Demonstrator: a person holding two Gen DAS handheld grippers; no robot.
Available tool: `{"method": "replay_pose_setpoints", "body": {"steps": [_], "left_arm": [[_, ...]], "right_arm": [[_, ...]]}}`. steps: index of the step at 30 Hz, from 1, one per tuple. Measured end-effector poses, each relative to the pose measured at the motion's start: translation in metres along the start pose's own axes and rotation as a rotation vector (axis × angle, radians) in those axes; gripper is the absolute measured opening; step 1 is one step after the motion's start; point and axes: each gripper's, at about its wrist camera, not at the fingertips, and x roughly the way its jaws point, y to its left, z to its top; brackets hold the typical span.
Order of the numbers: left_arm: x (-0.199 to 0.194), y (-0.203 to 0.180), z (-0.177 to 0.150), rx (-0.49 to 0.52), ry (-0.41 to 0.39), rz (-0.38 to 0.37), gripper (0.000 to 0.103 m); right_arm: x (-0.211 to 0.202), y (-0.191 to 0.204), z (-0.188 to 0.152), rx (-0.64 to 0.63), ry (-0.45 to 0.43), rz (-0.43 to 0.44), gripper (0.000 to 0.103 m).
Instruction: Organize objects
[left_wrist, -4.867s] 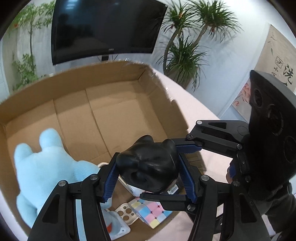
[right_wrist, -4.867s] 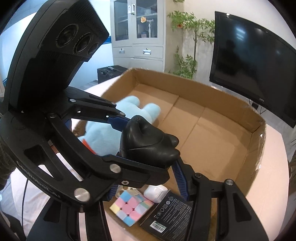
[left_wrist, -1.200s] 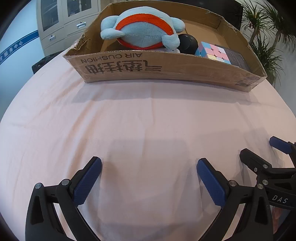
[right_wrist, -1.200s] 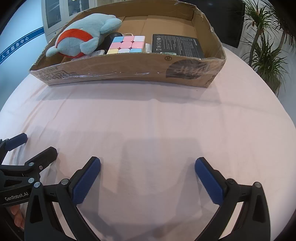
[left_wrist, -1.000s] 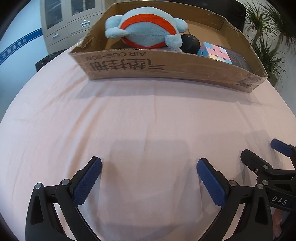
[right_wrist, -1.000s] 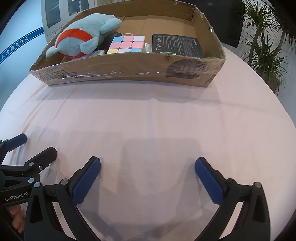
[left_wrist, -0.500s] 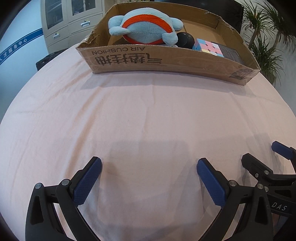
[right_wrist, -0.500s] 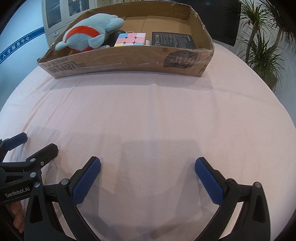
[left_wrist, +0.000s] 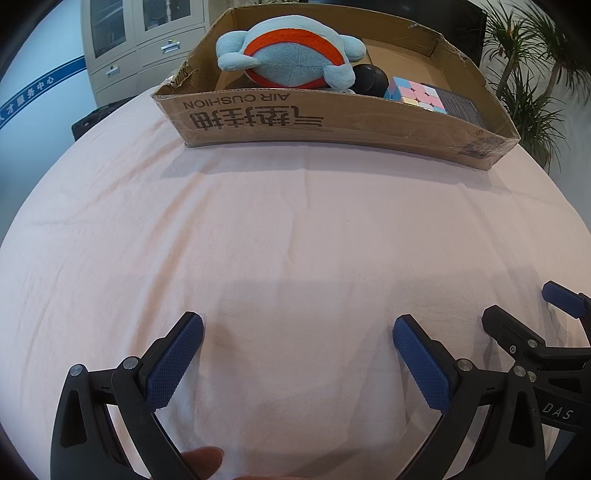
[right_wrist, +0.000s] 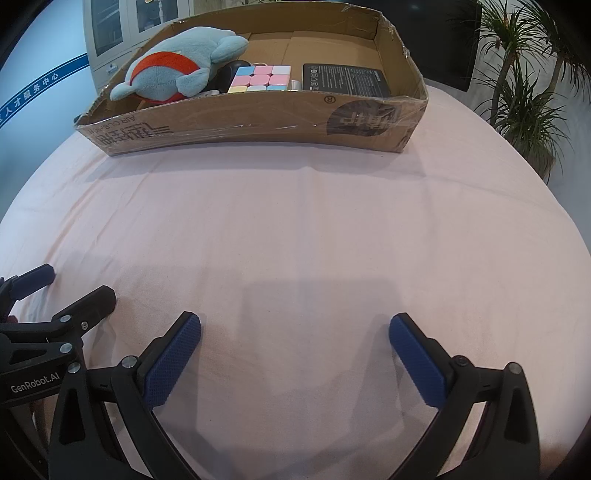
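Both grippers stand low over the pink-clothed counter (right_wrist: 295, 221), side by side and well apart from the cardboard box (right_wrist: 258, 122) at its far side. The left gripper (left_wrist: 295, 354) has its jaws spread wide, holding nothing. The right gripper (right_wrist: 293, 352) is likewise spread wide and empty. Inside the box: a blue plush toy (left_wrist: 291, 55) with a red band at the left end, a black rounded object (left_wrist: 369, 79) just beside it, a pastel puzzle cube (right_wrist: 260, 78), and a flat black package (right_wrist: 343, 81) at the right end.
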Motion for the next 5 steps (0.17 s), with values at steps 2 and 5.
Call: {"method": "replay_pose_setpoints", "body": {"steps": [2, 5], "left_arm": [[0.0001, 0.0003, 0.0001, -0.001, 0.0, -0.001, 0.103], [0.0001, 0.0002, 0.0002, -0.001, 0.0, -0.001, 0.103]], "right_arm": [[0.0, -0.0001, -0.0002, 0.0, 0.0, 0.0, 0.102], [0.0, -0.0002, -0.0001, 0.0, 0.0, 0.0, 0.102]]}}
